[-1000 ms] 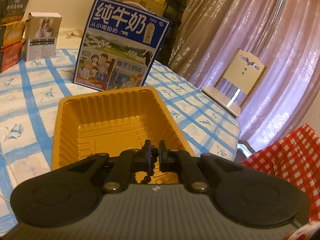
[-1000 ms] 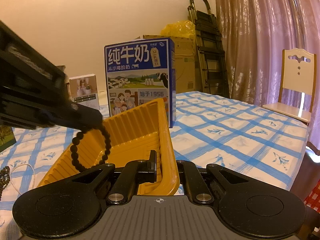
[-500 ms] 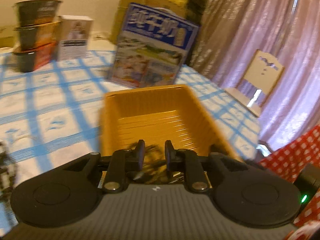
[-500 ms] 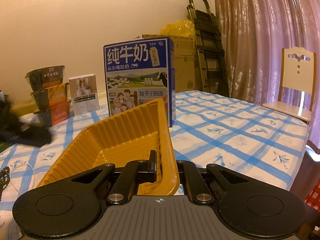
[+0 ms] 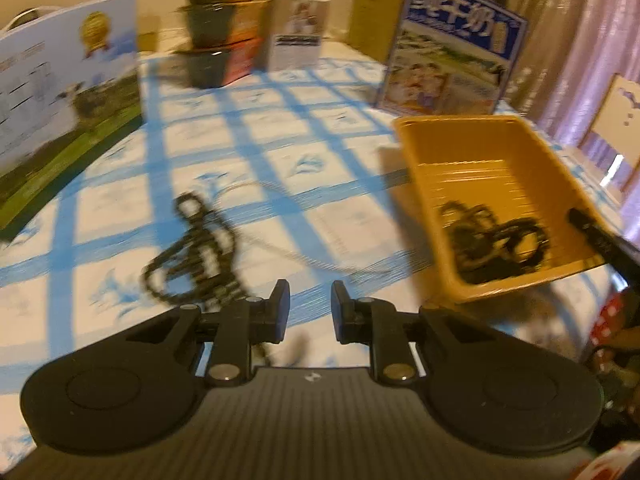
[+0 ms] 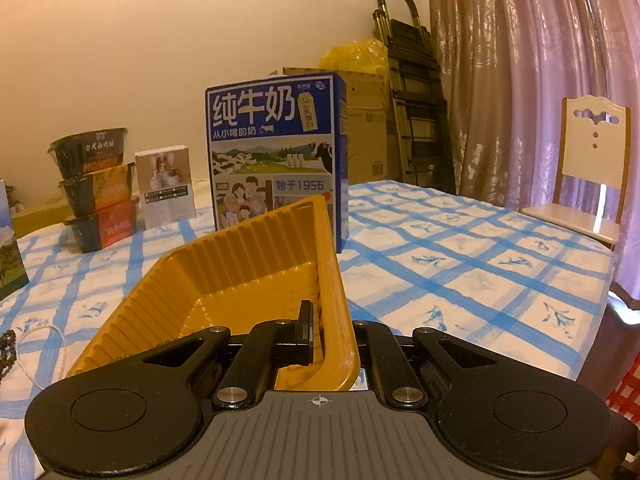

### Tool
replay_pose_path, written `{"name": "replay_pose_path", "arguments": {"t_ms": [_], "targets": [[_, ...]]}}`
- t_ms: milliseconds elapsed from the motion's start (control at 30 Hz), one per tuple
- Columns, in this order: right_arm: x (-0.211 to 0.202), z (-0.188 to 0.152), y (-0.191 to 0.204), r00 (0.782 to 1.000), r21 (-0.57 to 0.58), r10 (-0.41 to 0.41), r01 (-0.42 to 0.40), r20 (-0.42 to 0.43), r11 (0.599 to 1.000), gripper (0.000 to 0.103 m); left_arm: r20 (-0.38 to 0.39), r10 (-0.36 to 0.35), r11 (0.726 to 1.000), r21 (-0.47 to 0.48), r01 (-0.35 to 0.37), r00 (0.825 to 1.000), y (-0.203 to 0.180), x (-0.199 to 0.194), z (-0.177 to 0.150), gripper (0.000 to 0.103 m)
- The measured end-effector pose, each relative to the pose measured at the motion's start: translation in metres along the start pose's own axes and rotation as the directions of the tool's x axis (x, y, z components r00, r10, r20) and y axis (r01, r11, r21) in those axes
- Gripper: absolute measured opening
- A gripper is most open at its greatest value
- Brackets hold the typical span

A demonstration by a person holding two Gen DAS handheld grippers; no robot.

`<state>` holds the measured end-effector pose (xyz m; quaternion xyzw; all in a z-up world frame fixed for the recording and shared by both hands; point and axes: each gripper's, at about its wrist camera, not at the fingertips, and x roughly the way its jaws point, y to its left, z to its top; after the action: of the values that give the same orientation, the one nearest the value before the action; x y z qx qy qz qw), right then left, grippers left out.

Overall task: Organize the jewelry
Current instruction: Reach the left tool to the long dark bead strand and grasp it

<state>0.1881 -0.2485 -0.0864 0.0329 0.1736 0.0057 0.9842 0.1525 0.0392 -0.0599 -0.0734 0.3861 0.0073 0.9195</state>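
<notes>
Dark beaded bracelets heaped inside ribbed yellow plastic tray, blurred beyond counting. More dark beads left of tray, on blue-checked tablecloth. Left gripper parted, empty. Right gripper clamped on tray wall, outer finger hidden.
</notes>
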Motion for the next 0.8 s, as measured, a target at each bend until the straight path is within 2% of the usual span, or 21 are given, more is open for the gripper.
{"name": "replay_pose_path", "arguments": {"t_ms": [133, 333, 400, 533, 600, 800], "targets": [[0.001, -0.001, -0.001, 1.0, -0.003, -0.005, 0.005, -0.003, 1.0, 0.007, 0.0, 0.051, 0.999, -0.005, -0.051, 0.999, 0.014, -0.003, -0.004, 0.019], [0.002, -0.001, -0.002, 1.0, -0.004, -0.008, 0.008, -0.004, 1.0, 0.007, -0.003, 0.111, 0.994, 0.013, -0.111, 0.994, 0.023, 0.005, -0.004, 0.027], [0.002, -0.001, -0.002, 1.0, -0.004, -0.007, 0.007, -0.004, 1.0, 0.007, -0.006, 0.128, 0.992, 0.019, -0.128, 0.992, 0.024, 0.01, -0.003, 0.037], [0.002, -0.001, -0.001, 1.0, -0.003, -0.007, 0.007, -0.004, 1.0, 0.007, -0.016, 0.146, 0.989, 0.025, -0.145, 0.989, 0.026, 0.022, 0.001, 0.042], [0.002, -0.001, -0.002, 1.0, -0.004, -0.007, 0.007, -0.004, 1.0, 0.007, -0.023, 0.157, 0.987, 0.019, -0.157, 0.987, 0.028, 0.03, 0.004, 0.05], [0.002, -0.001, -0.001, 1.0, -0.003, -0.007, 0.007, -0.004, 1.0, 0.007, -0.049, 0.198, 0.98, 0.007, -0.198, 0.979, 0.033, 0.059, 0.014, 0.055]]}}
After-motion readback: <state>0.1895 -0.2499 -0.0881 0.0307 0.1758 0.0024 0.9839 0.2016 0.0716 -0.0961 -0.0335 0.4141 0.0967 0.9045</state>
